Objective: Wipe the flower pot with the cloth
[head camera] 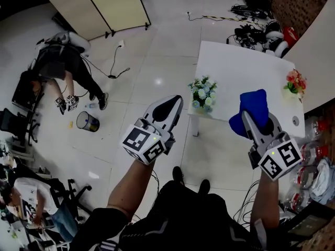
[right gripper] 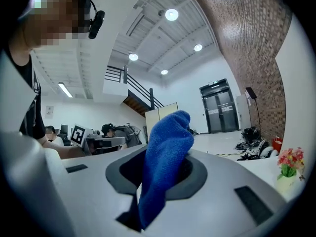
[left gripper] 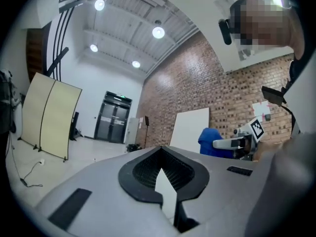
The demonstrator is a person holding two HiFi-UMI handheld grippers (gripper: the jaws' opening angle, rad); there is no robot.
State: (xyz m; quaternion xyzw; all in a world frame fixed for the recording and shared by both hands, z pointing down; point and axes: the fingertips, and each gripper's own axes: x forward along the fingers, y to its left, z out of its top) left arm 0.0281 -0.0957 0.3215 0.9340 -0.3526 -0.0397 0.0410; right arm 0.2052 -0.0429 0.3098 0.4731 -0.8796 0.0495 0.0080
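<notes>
The flower pot with white and blue blooms (head camera: pixel 203 94) stood at the near left corner of the white table (head camera: pixel 235 61). A second pot with pink blooms (head camera: pixel 294 83) stood by the table's right edge, well apart from it; I could not tell which of the two I was meant to wipe. The blue cloth (head camera: pixel 253 106) was pinched in my right claw (head camera: pixel 255 125). The jaws were clamped on a fold low down, and the rest stood up in a loose bunch past the tips, held in the air clear of both pots. My left claw (head camera: pixel 170 106) was raised beside it, over the floor to the left of the table, its jaws pressed together with nothing between them. I judged the cloth light, soft and limp, likely to flop unless gripped deep. Either pot looked small, light and easy to tip or slide, and the blooms looked delicate. I reckoned the place to hold a pot was its body below the flowers, steadied by the left claw while the cloth rubbed its side.
</notes>
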